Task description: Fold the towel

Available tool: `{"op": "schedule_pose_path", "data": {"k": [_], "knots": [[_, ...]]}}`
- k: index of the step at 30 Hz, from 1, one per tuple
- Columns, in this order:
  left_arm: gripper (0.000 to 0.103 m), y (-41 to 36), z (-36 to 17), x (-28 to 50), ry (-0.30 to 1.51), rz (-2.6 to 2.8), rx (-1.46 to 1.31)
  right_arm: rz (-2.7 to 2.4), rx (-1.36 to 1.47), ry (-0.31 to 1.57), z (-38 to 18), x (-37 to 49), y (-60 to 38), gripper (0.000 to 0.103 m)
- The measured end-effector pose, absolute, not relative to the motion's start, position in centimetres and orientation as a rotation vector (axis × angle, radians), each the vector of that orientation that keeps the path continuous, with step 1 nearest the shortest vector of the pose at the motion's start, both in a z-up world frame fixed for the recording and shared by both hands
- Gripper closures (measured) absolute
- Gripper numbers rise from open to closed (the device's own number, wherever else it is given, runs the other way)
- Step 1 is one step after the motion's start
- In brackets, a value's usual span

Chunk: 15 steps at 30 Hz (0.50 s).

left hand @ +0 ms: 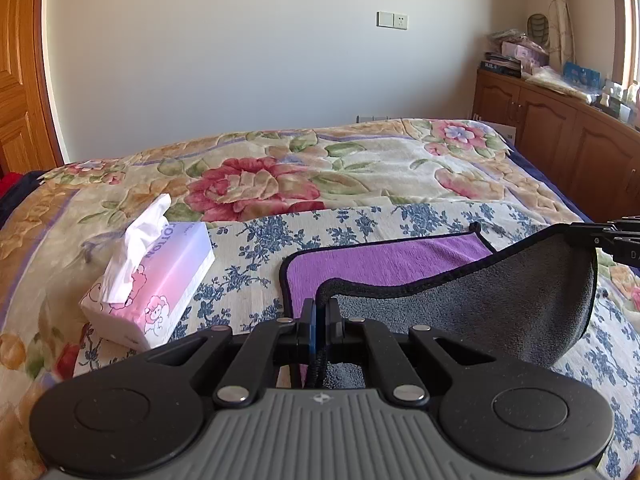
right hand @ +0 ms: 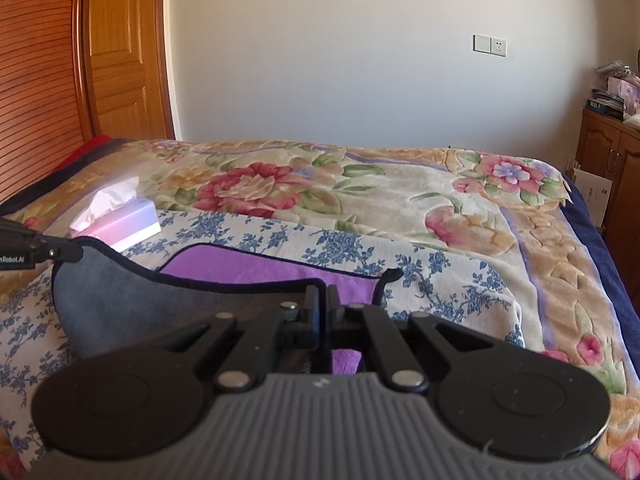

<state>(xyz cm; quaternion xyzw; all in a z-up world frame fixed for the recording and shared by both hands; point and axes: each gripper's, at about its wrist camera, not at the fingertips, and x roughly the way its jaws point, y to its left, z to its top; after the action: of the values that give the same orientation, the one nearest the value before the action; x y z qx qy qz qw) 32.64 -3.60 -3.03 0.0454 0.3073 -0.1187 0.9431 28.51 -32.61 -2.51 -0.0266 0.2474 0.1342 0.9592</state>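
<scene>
1. Tissue box [left hand: 160,280]: lies toward the left side of the bed [left hand: 360,164], partly on the blue-flowered sheet [left hand: 248,256]. Its side carries reversed lettering reading roughly "NOLLOT"; the small print beside it is too fine to read. Sheep cartoons mark its front face. A tissue stands out of the top.
2. Left hand-held gripper [left hand: 319,312]: clenched on the black-bound edge of the towel [left hand: 400,264], with the hem pinched between the two fingers. In the right wrist view its body [right hand: 24,248] shows white lettering, partly cut off, ending "Robot.AI".
3. Towel: purple on one face, grey on the other. The far part lies flat on the blue-flowered sheet, purple face up. The near edge is lifted off the bed, and the grey face [left hand: 500,308] hangs in a sagging curve between the two grippers.
4. Right hand-held gripper [right hand: 322,300]: clenched on the same lifted edge, at the towel's right near corner.
5. Open room: the floral blanket [left hand: 380,168] lies bare beyond the towel up to the far edge of the bed. A wooden cabinet [left hand: 560,140] stands just beside the bed's right edge.
</scene>
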Motion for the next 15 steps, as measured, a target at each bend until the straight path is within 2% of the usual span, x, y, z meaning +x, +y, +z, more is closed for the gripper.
{"op": "schedule_pose_path", "data": {"k": [15], "knots": [[0.098,-3.6,-3.8,35.1,0.622,-0.243,0.106,0.27,-0.086,0.493,-3.1,30.8,-32.4,0.1]]}}
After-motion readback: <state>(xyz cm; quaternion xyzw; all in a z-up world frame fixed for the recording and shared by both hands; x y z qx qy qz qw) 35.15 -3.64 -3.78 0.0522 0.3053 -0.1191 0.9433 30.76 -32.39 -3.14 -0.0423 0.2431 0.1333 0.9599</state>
